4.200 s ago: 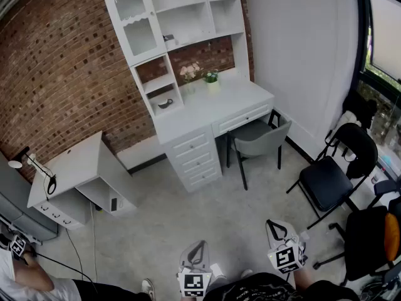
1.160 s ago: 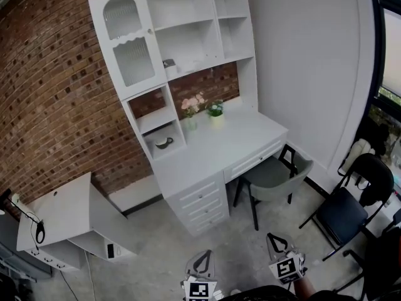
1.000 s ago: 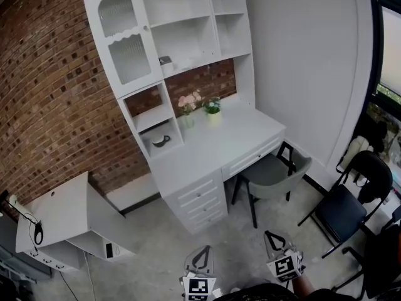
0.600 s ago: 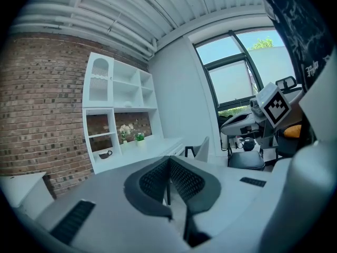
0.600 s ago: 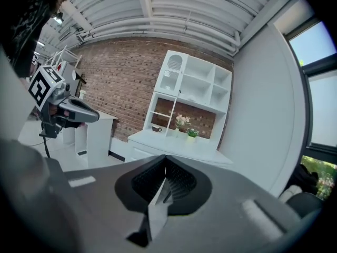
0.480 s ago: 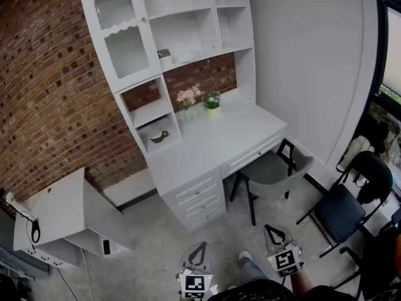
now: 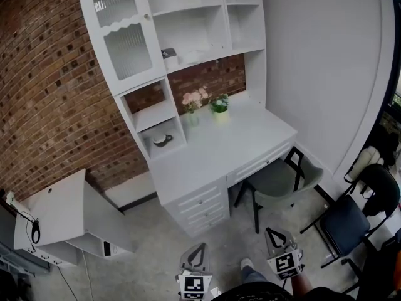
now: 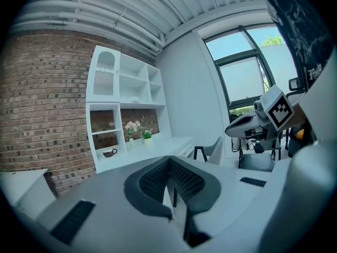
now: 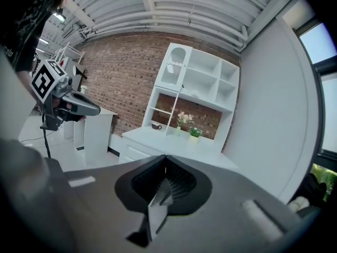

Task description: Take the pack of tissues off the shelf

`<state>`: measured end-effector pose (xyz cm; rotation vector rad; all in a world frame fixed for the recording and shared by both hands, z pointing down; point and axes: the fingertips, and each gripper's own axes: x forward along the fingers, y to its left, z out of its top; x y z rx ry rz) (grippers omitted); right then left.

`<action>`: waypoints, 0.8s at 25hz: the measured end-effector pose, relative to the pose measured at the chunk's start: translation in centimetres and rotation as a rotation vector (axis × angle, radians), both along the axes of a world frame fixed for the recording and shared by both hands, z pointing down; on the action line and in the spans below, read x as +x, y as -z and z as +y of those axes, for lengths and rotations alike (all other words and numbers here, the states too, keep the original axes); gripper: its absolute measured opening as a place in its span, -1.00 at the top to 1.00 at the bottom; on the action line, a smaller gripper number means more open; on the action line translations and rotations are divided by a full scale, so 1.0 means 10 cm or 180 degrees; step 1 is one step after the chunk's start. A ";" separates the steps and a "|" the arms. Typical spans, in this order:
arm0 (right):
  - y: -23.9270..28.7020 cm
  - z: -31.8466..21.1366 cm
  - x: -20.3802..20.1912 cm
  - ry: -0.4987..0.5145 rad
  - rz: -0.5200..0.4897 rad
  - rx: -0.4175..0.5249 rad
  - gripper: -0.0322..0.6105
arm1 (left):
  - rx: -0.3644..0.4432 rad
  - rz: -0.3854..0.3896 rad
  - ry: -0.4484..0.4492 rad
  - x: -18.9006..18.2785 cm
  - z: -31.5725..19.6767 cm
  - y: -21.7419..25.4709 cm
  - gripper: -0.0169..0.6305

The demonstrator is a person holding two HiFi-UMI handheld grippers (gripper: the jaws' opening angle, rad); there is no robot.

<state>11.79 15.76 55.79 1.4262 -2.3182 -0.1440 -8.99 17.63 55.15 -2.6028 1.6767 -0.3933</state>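
Step judged: approach. Pack of tissues [image 7: 169, 54] is stored on shelf [image 7: 216, 47], well apart. Left gripper [image 7: 197, 251], right gripper [image 7: 273, 236]: jaws closed, nothing held. Next: jaws to be parted, pack reached.

A study-like room: a white bench [image 7: 219, 152] under shelves [image 7: 188, 24], flowers [image 7: 195, 98], a chair [image 7: 276, 179], a brick wall [image 7: 50, 93].

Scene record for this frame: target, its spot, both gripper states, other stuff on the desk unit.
target: pack of tissues
location: open shelf of the white hutch, right of its glass door
left gripper: shut, empty, low in head view, far from shelf
right gripper: shut, empty, beside the left
on desk: pink flowers, green plant; cup in lower cubby
nearby: grey chair at the desk
status: pack not yet reached
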 end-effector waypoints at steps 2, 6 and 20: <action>-0.01 -0.17 0.03 0.0025 0.0022 -0.0006 0.89 | -0.0018 0.0001 0.0010 0.04 -0.15 0.01 0.92; -0.01 -0.48 0.04 0.0127 0.0062 -0.0021 0.89 | -0.0056 -0.0002 0.0047 0.11 -0.42 0.01 0.92; -0.01 -1.55 0.33 0.0372 0.0155 0.0056 0.89 | -0.0037 -0.0048 0.0221 0.50 -1.34 0.01 0.92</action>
